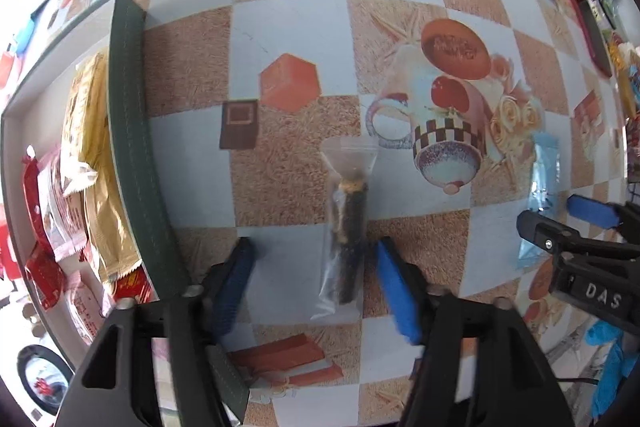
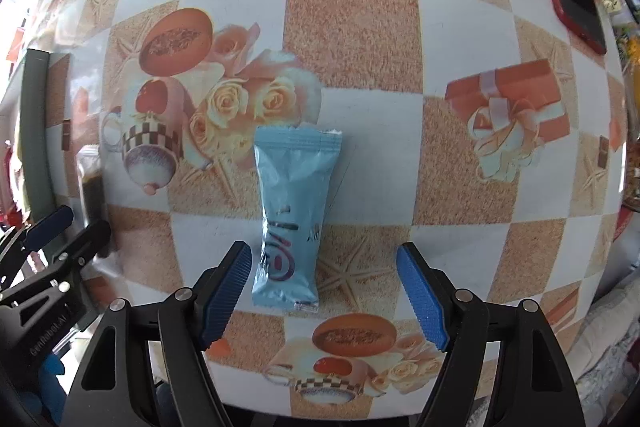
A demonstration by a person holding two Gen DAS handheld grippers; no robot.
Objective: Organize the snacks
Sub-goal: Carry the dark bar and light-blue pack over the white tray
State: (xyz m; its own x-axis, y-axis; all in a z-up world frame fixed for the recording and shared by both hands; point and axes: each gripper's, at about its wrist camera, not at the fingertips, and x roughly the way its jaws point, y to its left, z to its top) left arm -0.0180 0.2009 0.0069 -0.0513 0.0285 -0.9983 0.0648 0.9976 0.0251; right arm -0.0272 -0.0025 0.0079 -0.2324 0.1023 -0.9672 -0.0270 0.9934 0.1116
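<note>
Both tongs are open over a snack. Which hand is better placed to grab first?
Left, probably: its tongs straddle the clear-wrapped roll evenly. The right tongs hold the blue packet off-centre, near their left pad.

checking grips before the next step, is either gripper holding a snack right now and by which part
Nothing is held. The left gripper stands open around the clear snack bag, the right gripper open around the blue packet.
</note>
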